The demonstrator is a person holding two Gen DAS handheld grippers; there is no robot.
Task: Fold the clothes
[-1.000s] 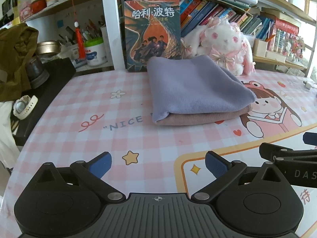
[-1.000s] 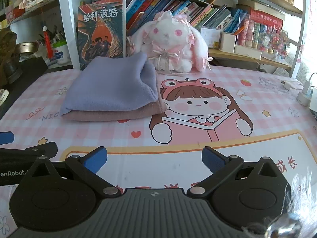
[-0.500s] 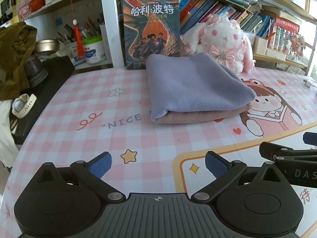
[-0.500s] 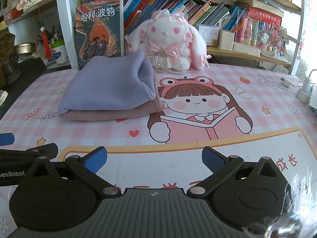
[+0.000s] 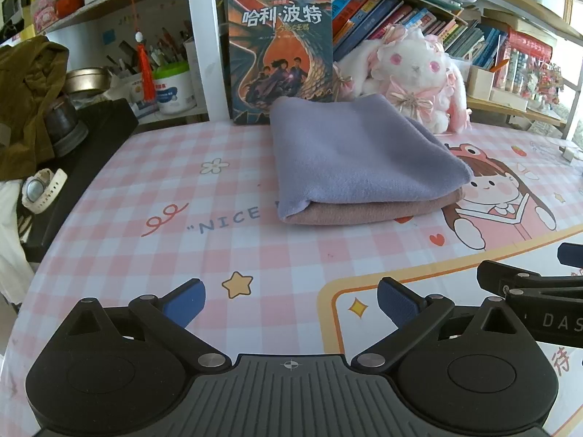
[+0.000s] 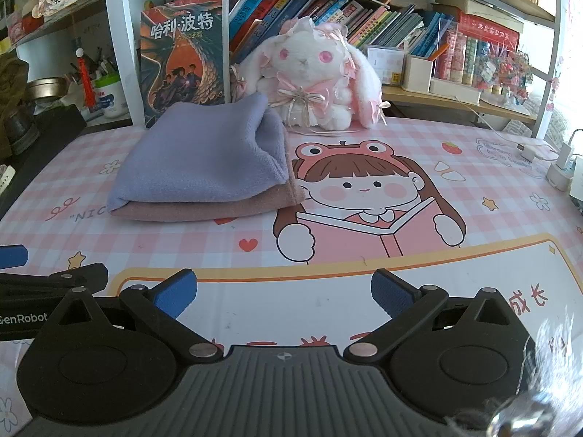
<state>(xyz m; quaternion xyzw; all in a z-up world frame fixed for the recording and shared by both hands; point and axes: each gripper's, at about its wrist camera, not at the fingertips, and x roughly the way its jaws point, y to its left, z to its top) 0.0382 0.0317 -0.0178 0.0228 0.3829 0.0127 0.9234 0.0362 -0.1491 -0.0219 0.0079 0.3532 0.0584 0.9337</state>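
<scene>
A folded lavender cloth (image 5: 349, 156) lies on top of a folded dusty-pink cloth (image 5: 371, 211), stacked at the back of the pink checked desk mat (image 5: 182, 189). The stack also shows in the right wrist view, lavender (image 6: 204, 160) over pink (image 6: 204, 209). My left gripper (image 5: 289, 300) is open and empty, low over the mat's front, well short of the stack. My right gripper (image 6: 283, 291) is open and empty, to the right of the left one. Each gripper's side shows in the other's view.
A book (image 5: 280, 51) and a white plush rabbit (image 5: 411, 73) stand behind the stack against a bookshelf (image 6: 419, 32). An olive garment (image 5: 25, 94), a watch (image 5: 40, 189) and a black stand (image 5: 94, 138) lie left. Chargers and cables (image 6: 557, 167) sit at the right.
Both grippers have drifted slightly back and tilted; the stack sits a little farther in view. Both jaws stay open and empty. The cloths have not moved.
</scene>
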